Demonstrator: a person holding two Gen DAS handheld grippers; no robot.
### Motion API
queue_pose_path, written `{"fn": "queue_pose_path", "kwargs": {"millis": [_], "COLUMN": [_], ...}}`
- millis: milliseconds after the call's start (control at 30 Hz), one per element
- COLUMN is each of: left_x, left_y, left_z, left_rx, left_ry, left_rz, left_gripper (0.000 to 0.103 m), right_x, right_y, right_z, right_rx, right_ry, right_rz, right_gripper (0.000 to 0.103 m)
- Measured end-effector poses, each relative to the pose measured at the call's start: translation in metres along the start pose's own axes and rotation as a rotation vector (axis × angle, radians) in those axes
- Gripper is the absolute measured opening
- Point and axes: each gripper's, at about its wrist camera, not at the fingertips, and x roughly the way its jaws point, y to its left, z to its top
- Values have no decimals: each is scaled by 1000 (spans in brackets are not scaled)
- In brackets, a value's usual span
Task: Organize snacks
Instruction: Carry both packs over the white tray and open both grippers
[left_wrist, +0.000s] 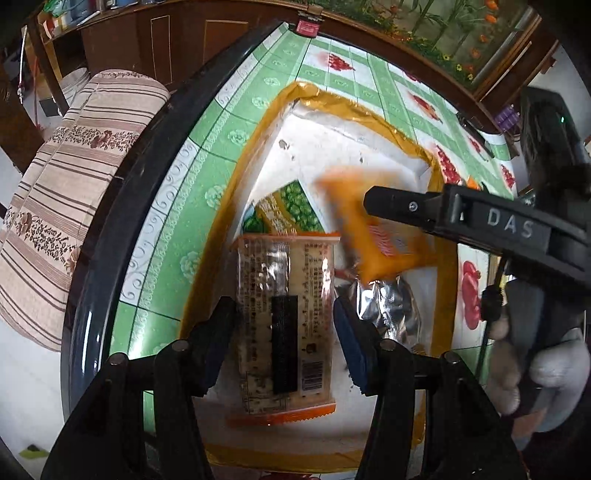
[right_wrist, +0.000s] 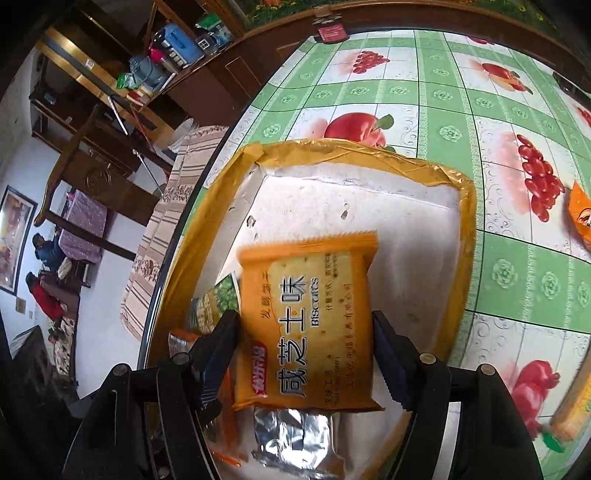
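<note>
Right wrist view: right gripper (right_wrist: 306, 332) clamps the orange biscuit pack (right_wrist: 308, 314) by its side edges at frame centre over the yellow-rimmed tray (right_wrist: 463, 206) (light, crinkly, crushable), left gripper (left_wrist: 284, 332) likewise clamped on the clear-wrapped cracker pack (left_wrist: 286, 317).

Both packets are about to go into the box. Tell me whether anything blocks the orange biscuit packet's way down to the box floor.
The orange biscuit packet sits between the right gripper jaws above the box. A crumpled silver wrapper lies beneath its near end, a green packet to the left. The white floor beyond looks bare.
</note>
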Motion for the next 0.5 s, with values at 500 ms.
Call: {"fn": "queue_pose_path", "kwargs": {"millis": [500], "left_x": [-31], "left_y": [-27], "left_z": [10], "left_rx": [-70], "left_ry": [-48], "left_rz": [-126], "left_gripper": [54], "right_x": [-70], "right_y": [-36], "right_z": [-15], "right_rx": [90], "right_ry": [-131], "right_rz": [-1], "right_gripper": [72]}}
